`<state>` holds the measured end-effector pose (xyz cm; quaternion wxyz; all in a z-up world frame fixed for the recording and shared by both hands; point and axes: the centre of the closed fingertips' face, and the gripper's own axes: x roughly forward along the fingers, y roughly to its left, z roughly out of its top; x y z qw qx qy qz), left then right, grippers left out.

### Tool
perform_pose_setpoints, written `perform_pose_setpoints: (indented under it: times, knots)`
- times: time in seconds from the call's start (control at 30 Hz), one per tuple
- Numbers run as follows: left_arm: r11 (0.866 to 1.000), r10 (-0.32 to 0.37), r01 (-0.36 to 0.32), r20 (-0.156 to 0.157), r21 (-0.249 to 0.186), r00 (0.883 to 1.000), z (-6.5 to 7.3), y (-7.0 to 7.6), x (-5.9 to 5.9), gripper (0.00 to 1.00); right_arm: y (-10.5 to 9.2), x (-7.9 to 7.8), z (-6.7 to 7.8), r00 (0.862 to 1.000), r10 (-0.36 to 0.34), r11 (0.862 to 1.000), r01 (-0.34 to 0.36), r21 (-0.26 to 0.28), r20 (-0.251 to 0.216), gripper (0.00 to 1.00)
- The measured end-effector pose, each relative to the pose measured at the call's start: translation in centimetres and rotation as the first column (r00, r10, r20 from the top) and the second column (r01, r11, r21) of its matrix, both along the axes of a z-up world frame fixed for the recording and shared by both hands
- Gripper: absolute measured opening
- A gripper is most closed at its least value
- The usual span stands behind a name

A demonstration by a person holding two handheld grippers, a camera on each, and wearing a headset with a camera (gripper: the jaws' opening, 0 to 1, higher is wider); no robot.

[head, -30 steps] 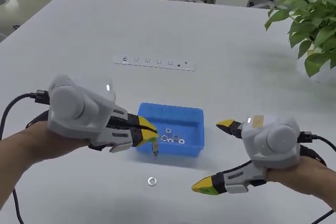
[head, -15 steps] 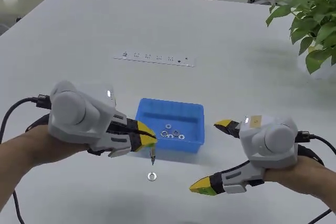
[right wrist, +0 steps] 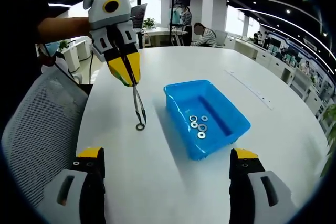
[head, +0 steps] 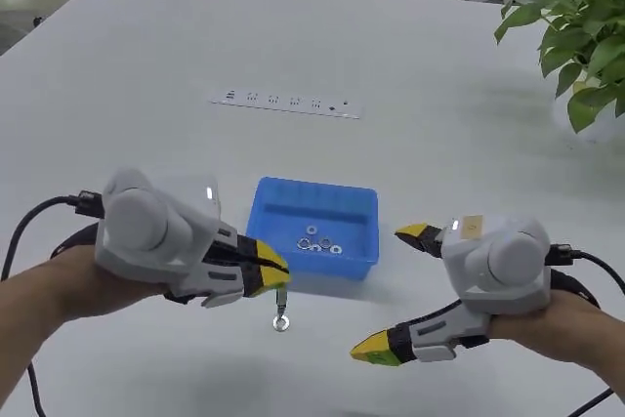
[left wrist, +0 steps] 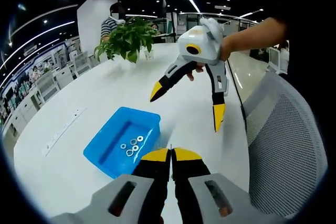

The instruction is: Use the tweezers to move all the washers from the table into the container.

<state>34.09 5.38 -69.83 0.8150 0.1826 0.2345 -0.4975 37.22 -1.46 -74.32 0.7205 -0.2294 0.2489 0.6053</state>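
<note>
**Head view:** left gripper (head: pixel 266 269) at 8 o'clock, jaws clenched on the tweezers (head: pixel 281 300), which point toward 6. The tweezer tips sit right at the loose washer (head: pixel 281 323), which lies flat on the table (head: pixel 146 75). Can't tell if the washer is pinched. The blue container (head: pixel 317 187) is near, at 12 o'clock of that washer, with the binned washers (head: pixel 318 244) clustered on its floor. Right gripper (head: pixel 389 290) at 4 o'clock, jaws released and spread wide with nothing between them, beside the container's right wall but apart from it. Power strip (head: pixel 286 104) at 12 o'clock of the container. Plant (head: pixel 576 36) at 2 o'clock.

**Left gripper view:** own jaws pressed together at 6 o'clock, with a thin tweezer tip poking out between them. Container at 9 o'clock of the jaw tips, binned washers toward its near end. Right gripper hangs over the table at 12 to 1 o'clock, jaws splayed. Plant at 11 o'clock, mesh chair (left wrist: pixel 283 145) at 3 o'clock.

**Right gripper view:** own jaws far apart at 7 and 5 o'clock, empty. Left gripper comes in from 11 o'clock with the tweezers hanging from its closed jaws. Their tips touch the loose washer on the table, just left of centre. Container at 3 o'clock of that washer, near but not touching. Power strip past the container at 2 o'clock.
</note>
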Motion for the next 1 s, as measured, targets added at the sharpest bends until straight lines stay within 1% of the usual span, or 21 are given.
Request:
perform_pose_setpoints:
  times: [0.13, 0.27, 0.33, 0.5, 0.6, 0.77, 0.87, 1.0]
  knots:
    - [1.0, 0.003, -0.003, -0.002, -0.005, 1.0, 0.0, 0.1, 0.1, 0.05, 0.1, -0.1, 0.0, 1.0, 0.005, 1.0, -0.005, -0.001, 0.0, 1.0]
    - [1.0, -0.002, 0.002, 0.0, -0.002, 1.0, 0.0, 0.2, 0.1, 0.05, 0.5, -0.4, 0.3, 1.0, 0.029, 0.999, -0.029, 0.015, 0.008, 0.97]
    - [1.0, -0.004, 0.004, -0.002, -0.002, 1.0, 0.0, 0.2, 0.0, 0.05, 0.6, -0.5, 0.4, 0.999, 0.04, 0.999, -0.04, 0.013, 0.008, 0.96]
    - [1.0, -0.007, 0.007, 0.003, 0.015, 1.0, 0.0, 0.2, 0.1, 0.05, 1.3, -0.9, 0.7, 0.996, 0.091, 0.996, -0.091, 0.024, 0.016, 0.88]
    - [1.0, 0.007, -0.006, -0.004, 0.025, 1.0, 0.0, 0.2, 0.1, 0.05, 2.0, -1.2, 0.9, 0.991, 0.133, 0.991, -0.134, 0.028, 0.027, 0.82]
    - [1.0, 0.01, -0.01, -0.012, 0.018, 1.0, -0.1, 0.1, 0.0, 0.05, 3.3, -1.6, 1.1, 0.979, 0.198, 0.98, -0.199, 0.03, 0.042, 0.73]
    - [1.0, 0.011, -0.011, -0.008, 0.017, 1.0, -0.1, 0.0, -0.1, 0.05, 4.0, -1.9, 1.0, 0.97, 0.239, 0.97, -0.24, 0.025, 0.048, 0.67]
    - [1.0, 0.015, -0.015, -0.008, 0.016, 1.0, 0.0, 0.1, -0.1, 0.05, 4.9, -2.1, 0.6, 0.959, 0.28, 0.96, -0.28, 0.014, 0.041, 0.62]
